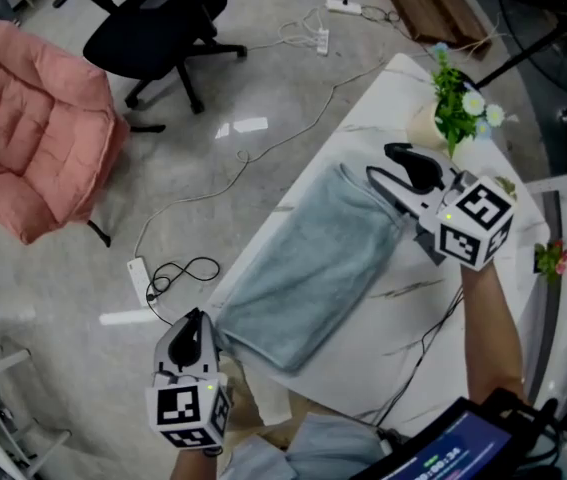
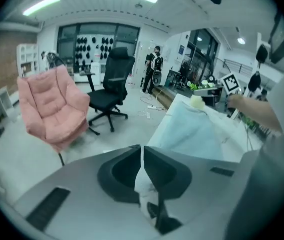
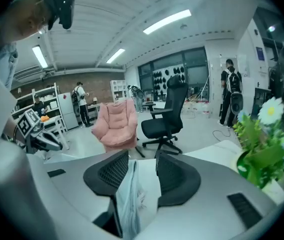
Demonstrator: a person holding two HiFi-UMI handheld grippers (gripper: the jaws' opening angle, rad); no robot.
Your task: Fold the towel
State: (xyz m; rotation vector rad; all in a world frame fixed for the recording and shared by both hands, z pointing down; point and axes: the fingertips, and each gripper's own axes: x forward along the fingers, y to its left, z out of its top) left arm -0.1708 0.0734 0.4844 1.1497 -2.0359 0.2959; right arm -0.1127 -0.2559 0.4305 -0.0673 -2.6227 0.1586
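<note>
While the grey-blue towel [image 1: 308, 268] lies on the white table [image 1: 433, 298], its near corner is clamped in the left gripper [image 1: 201, 324]; the right gripper [image 1: 380, 162] is held with jaws apart, the far edge loose between them.

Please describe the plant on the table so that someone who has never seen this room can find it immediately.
Look at the white marble-patterned table. At its far end, just beyond the grey-blue towel, stands the plant. Green leaves and white flowers in a pale pot distinguish it from the flat towel.
</note>
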